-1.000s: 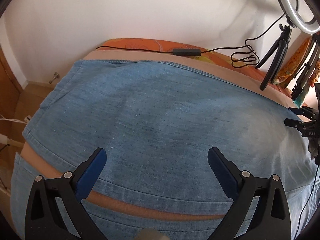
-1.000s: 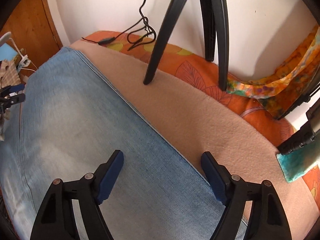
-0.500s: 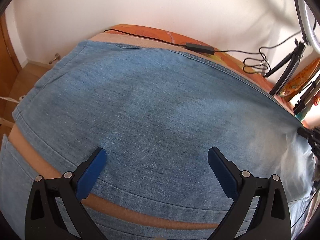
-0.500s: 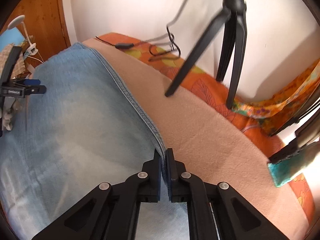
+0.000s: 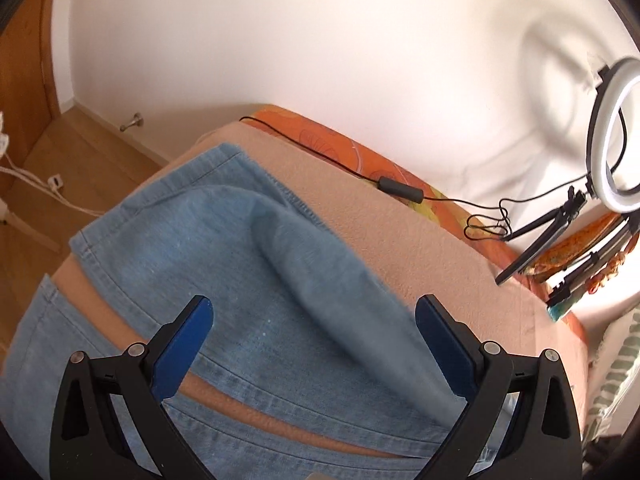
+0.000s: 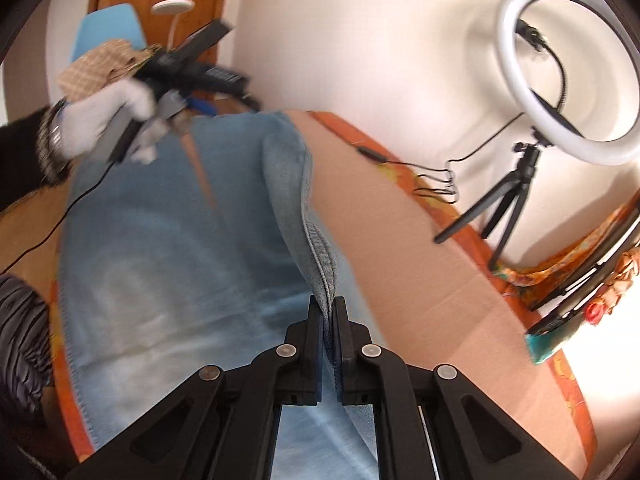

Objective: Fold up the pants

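Currently right gripper [image 6: 328, 312] pinches the pants [image 5: 248, 280] far side seam, lifted off the blanket [image 6: 400, 232] (long axis running away); left gripper [image 5: 312, 344] hovers wide over the hems.

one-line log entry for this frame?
right tool: shut on jeans edge, raised | left tool: open above jeans | blanket beneath

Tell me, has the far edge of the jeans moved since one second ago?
Yes. The jeans edge, shut in the right gripper, has lifted off the beige blanket, towards the camera.
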